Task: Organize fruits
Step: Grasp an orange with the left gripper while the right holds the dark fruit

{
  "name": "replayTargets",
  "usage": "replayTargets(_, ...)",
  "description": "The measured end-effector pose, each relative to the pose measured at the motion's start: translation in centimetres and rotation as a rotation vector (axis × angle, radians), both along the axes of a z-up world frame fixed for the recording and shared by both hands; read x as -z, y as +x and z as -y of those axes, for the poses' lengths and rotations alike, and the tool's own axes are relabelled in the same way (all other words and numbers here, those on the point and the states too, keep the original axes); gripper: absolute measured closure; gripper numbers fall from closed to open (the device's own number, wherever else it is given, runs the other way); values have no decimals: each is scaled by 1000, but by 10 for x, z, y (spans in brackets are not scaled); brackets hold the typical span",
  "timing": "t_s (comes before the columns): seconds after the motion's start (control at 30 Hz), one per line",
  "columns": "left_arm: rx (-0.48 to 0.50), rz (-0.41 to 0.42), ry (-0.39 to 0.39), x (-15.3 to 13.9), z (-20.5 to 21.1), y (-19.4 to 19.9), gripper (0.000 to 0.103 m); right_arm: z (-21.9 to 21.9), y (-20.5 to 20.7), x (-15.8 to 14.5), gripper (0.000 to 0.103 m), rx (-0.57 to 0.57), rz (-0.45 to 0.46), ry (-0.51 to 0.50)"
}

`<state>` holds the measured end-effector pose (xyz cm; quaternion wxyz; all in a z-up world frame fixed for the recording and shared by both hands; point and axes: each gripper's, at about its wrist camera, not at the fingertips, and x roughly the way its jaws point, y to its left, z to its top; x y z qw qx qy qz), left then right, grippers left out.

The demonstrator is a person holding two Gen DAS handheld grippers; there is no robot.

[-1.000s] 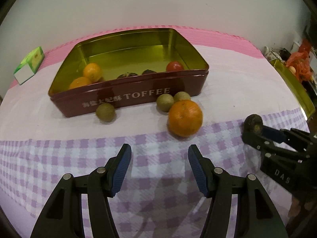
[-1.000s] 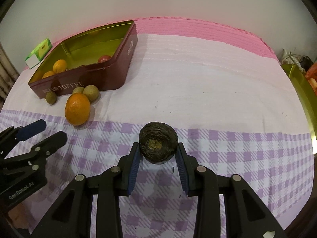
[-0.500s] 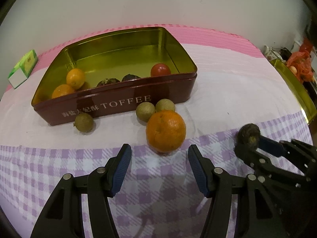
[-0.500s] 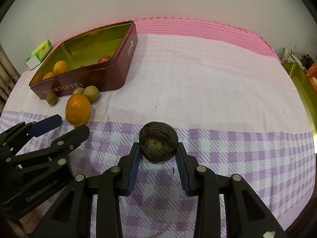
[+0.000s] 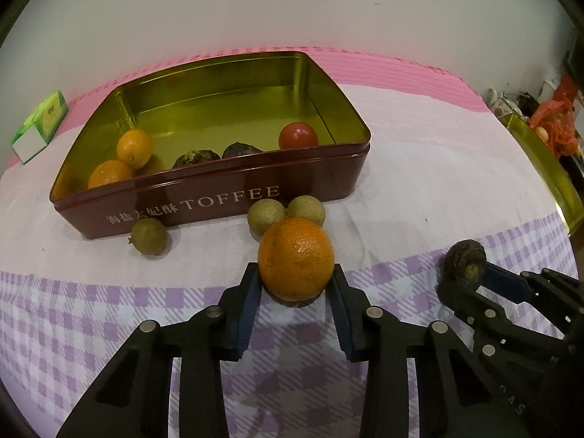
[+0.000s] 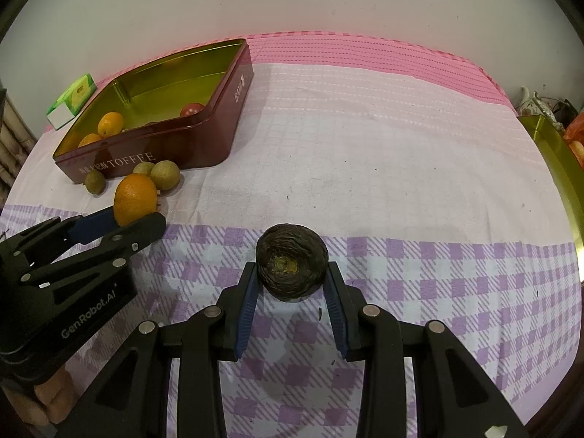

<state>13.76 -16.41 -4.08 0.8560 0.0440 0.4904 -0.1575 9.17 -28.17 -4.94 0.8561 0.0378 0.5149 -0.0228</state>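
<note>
A large orange (image 5: pixel 295 259) sat on the purple-checked part of the tablecloth (image 5: pixel 419 168), just in front of the red toffee tin (image 5: pixel 219 193). My left gripper (image 5: pixel 296 284) had its two blue-padded fingers on either side of the orange, and its jaws were closing, the pads meeting the skin at the fruit's widest part. The orange looked to rest on the cloth, not lifted.

To do this step well, I judged I should let the pads settle evenly on both flanks before raising it, squeeze only enough to hold a round, firm fruit that could roll out forward, then lift straight up to clear the tin's near wall before carrying it in.

Two small greenish-brown fruits (image 5: pixel 286 212) lay touching the tin just behind the orange, and a third (image 5: pixel 149 235) sat further left; a careless lift could nudge them. Inside the tin were two small oranges (image 5: pixel 122 160), two dark wrinkled fruits (image 5: pixel 219 153) and a red tomato-like fruit (image 5: pixel 298 135).

Off to the right, my right gripper (image 6: pixel 291 281) was clamped on another dark, wrinkled fruit (image 6: pixel 291 264), held above the cloth, well apart from the tin.
</note>
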Motion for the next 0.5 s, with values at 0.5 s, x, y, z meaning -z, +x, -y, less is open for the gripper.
replayTargets(0.5, 2, -14, 25, -1, -13, -15, 66, -2, -1, 1, 69, -1, 6, -20)
